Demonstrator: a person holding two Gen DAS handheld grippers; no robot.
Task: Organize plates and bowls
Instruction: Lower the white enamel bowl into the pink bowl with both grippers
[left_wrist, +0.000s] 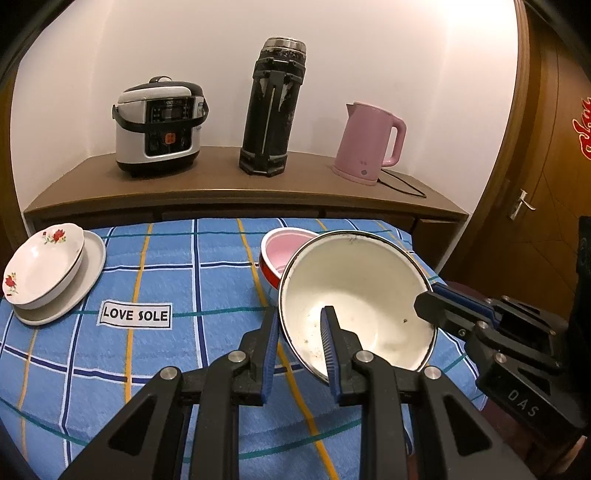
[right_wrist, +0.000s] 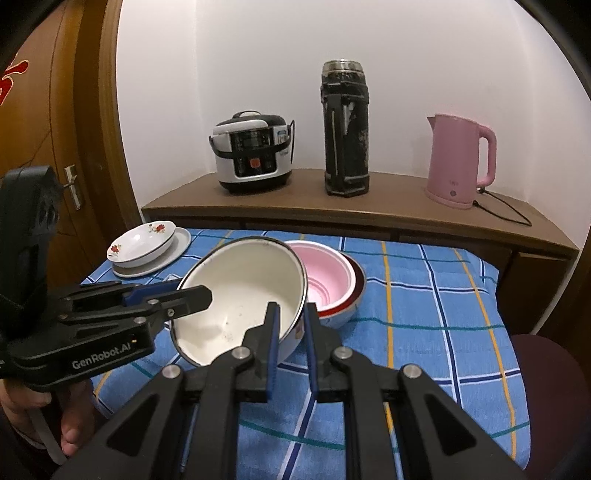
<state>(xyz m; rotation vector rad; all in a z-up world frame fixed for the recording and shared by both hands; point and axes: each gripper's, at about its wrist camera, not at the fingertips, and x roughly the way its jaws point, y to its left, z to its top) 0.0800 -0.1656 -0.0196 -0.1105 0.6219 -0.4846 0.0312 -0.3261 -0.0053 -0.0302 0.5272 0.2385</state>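
STEP: I hold white bowl (left_wrist: 354, 295) tilted, left gripper (left_wrist: 299, 332) and right gripper (right_wrist: 291, 325) jaws clamped on opposite rims | NEXT: I judge nesting into pink bowl (right_wrist: 325, 280).

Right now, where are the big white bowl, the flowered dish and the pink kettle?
big white bowl (left_wrist: 354, 295): left wrist view, inside wall.
flowered dish (left_wrist: 40, 266): left wrist view, inner surface.
pink kettle (right_wrist: 452, 158): right wrist view, body.

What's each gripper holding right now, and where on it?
Both hold the white enamel bowl by its rim, tilted off the tablecloth. Left gripper clamps the near-left rim; right gripper clamps the opposite rim, one finger inside, one outside.
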